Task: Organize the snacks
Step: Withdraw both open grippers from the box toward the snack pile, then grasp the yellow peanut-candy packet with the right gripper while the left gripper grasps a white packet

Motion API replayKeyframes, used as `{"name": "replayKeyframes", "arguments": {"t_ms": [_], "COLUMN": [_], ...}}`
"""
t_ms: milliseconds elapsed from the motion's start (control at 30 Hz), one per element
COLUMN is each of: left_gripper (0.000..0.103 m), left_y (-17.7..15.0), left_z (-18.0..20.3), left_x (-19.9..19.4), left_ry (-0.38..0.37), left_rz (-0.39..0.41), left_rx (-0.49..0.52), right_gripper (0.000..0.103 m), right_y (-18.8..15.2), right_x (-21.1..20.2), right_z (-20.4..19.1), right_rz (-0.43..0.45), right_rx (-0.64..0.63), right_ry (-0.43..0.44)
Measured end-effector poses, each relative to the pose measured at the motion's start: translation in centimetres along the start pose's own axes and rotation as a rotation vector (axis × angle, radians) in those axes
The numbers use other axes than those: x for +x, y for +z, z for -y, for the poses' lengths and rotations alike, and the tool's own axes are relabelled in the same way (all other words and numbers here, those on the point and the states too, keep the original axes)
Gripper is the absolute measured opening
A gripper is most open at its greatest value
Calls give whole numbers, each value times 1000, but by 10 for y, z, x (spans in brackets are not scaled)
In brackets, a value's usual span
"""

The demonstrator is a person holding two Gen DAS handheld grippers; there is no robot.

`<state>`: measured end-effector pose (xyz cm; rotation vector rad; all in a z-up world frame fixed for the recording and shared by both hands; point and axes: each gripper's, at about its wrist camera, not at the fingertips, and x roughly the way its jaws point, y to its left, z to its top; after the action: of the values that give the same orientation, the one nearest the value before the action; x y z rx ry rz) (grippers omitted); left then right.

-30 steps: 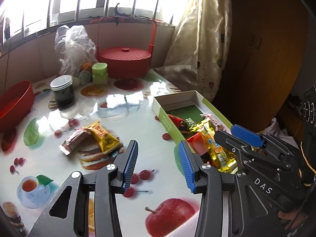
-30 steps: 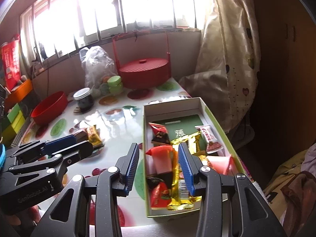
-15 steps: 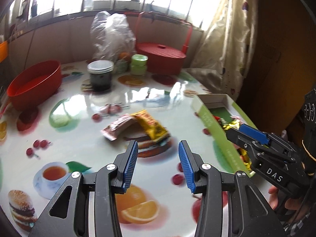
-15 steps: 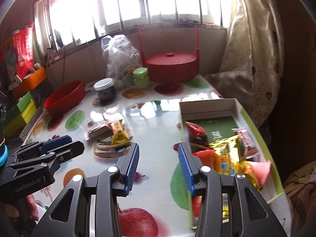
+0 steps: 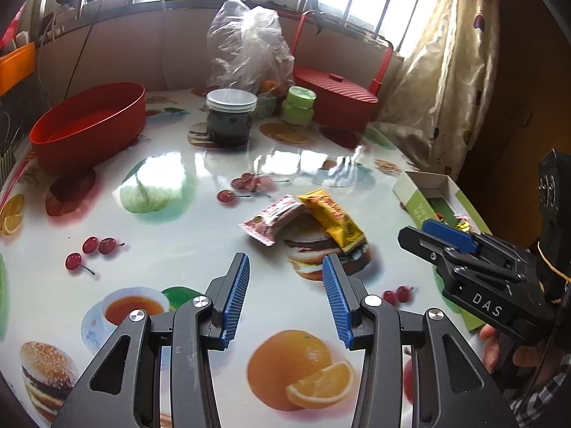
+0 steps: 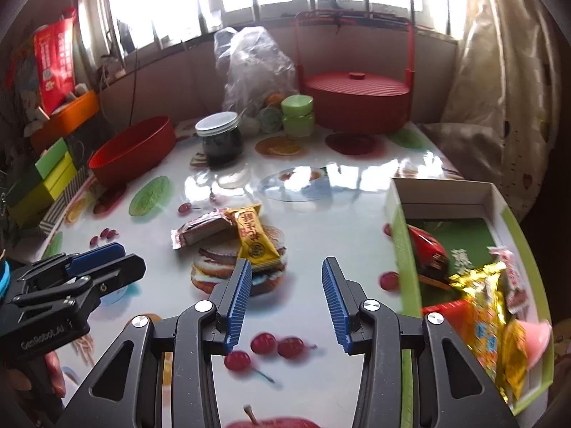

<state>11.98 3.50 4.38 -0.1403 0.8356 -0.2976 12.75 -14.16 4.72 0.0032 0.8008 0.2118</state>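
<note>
I've swung both grippers off the green cardboard snack box (image 6: 399, 249) | left gripper (image 5: 283, 296) and right gripper (image 6: 285, 296) fingers spread, empty | next: yellow foil snack packet (image 5: 333, 219), pink wrapped snack bar (image 5: 273, 219) mid-tabletop

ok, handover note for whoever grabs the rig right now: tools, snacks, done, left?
Left tool: open, empty, aimed at the table short of the loose snacks.
Right tool: open, empty, between the snacks and the box.
Loose on the table: pink packet and yellow packet, touching.
Green box at the right edge already holds several snacks.
Left to do: move both loose packets into the box.
</note>
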Motion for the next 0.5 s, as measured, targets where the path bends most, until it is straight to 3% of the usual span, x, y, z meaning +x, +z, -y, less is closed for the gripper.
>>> {"name": "replayKeyframes", "arguments": {"t_ms": [500], "left_gripper": [44], "left_y": [11], "left_z": [-26], "left_x": [24], "left_ry": [-18], "left_rz": [-46], "left_rx": [-16], "right_gripper": [45], "right_y": [20], "right_x": [70], "right_z": [-21], "right_rz": [-97], "right_rx": [-72], "right_ry": [50]}}
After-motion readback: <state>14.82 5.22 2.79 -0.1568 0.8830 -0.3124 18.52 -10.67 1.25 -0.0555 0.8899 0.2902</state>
